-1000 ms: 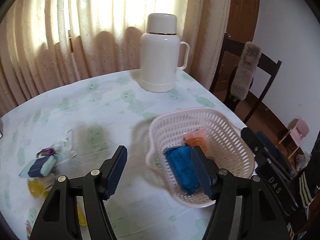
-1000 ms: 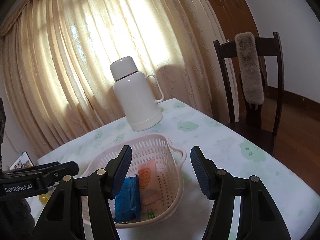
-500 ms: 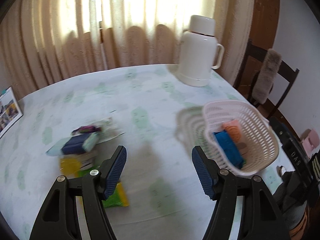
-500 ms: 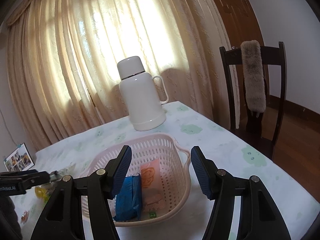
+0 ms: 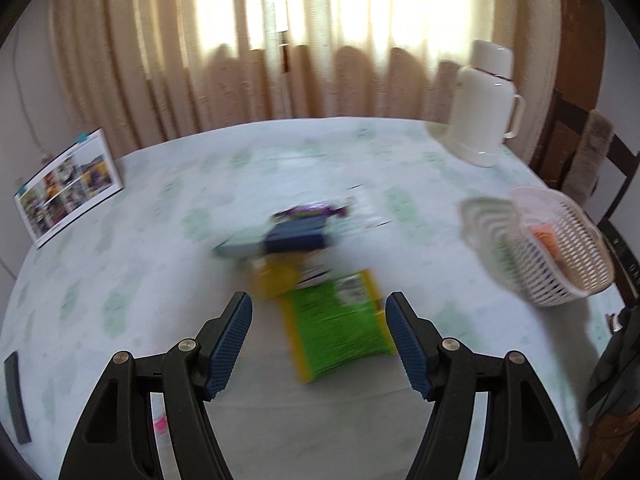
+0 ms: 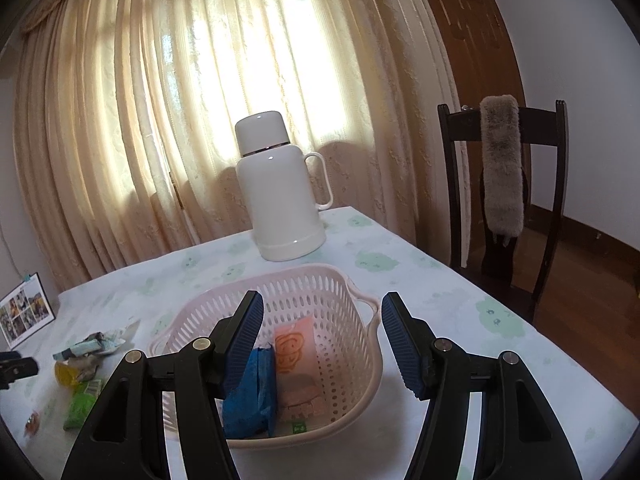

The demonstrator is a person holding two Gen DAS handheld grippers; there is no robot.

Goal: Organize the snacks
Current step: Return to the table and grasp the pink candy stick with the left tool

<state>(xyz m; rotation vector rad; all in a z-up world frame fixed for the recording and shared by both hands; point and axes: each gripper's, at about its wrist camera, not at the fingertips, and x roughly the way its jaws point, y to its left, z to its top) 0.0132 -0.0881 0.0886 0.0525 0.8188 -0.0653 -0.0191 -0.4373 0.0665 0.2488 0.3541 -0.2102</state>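
Note:
A pile of snacks lies mid-table: a green and yellow packet [image 5: 338,322], a yellow packet [image 5: 274,278], a dark blue bar [image 5: 298,236] and a purple wrapper [image 5: 308,211]. My left gripper [image 5: 318,340] is open and empty just above the green packet. A pink basket [image 5: 568,276] at the right holds a blue packet [image 6: 252,396] and an orange packet [image 6: 294,348]. My right gripper [image 6: 322,344] is open and empty over the basket [image 6: 360,364]. The pile shows at the left in the right wrist view [image 6: 80,364].
A white thermos jug [image 6: 280,196] stands at the table's far side by the curtains. A photo calendar [image 5: 68,186] stands at the far left. A dark chair [image 6: 504,200] with a grey fur strip stands off the right edge. A dark strip [image 5: 16,396] lies at the near left.
My left gripper has swung left, away from the basket, and now sits over the snack pile. My right gripper has stayed over the basket, drifting slightly.

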